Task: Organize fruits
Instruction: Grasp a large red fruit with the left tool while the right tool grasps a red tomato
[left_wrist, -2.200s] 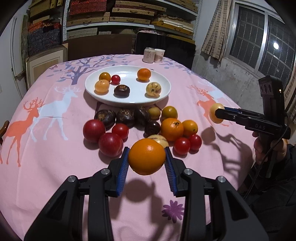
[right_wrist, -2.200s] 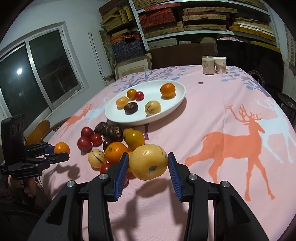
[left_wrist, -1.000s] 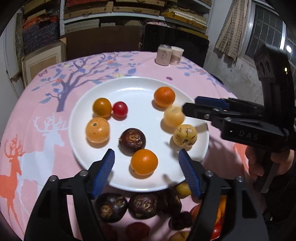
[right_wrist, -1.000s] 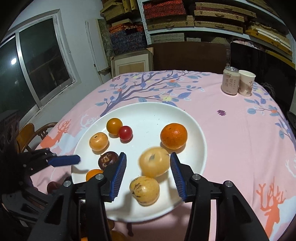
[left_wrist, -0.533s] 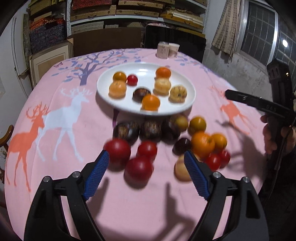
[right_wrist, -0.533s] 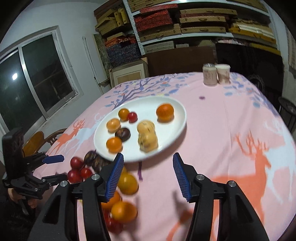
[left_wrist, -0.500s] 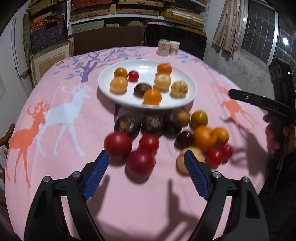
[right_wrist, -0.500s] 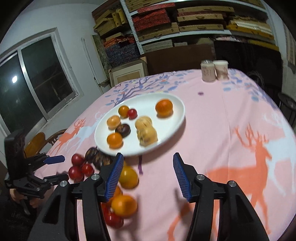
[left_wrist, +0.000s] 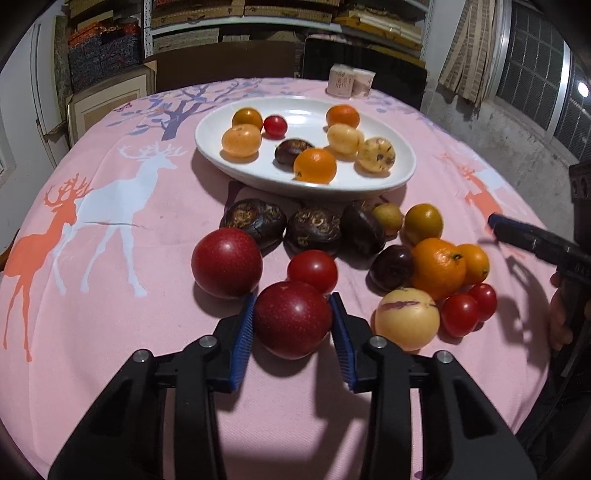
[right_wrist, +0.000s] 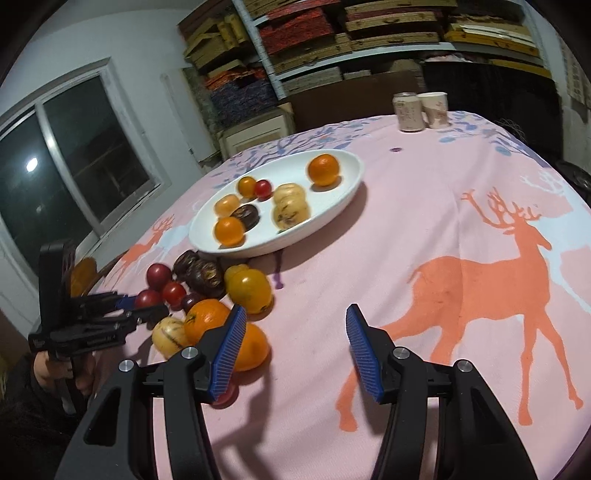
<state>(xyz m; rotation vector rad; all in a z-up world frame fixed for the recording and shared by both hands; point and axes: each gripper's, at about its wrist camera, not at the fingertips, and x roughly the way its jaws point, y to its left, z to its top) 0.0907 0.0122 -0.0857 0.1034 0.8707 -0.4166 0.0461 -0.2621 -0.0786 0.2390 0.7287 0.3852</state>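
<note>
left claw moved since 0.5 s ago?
Yes. The left claw has advanced toward the white plate and dropped lower; its fingers now bracket the near red apple, which earlier lay ahead of them on the pink tablecloth.

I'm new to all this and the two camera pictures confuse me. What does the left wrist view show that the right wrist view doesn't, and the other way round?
Only the left wrist view shows the left gripper from behind, its jaws against both sides of a dark red apple, and a second red apple in full.

Only the right wrist view shows the right gripper wide open with nothing between its jaws, over the orange deer print.

Both show the white plate holding eight fruits, the loose fruit pile in front of it, and the can and paper cup behind.
</note>
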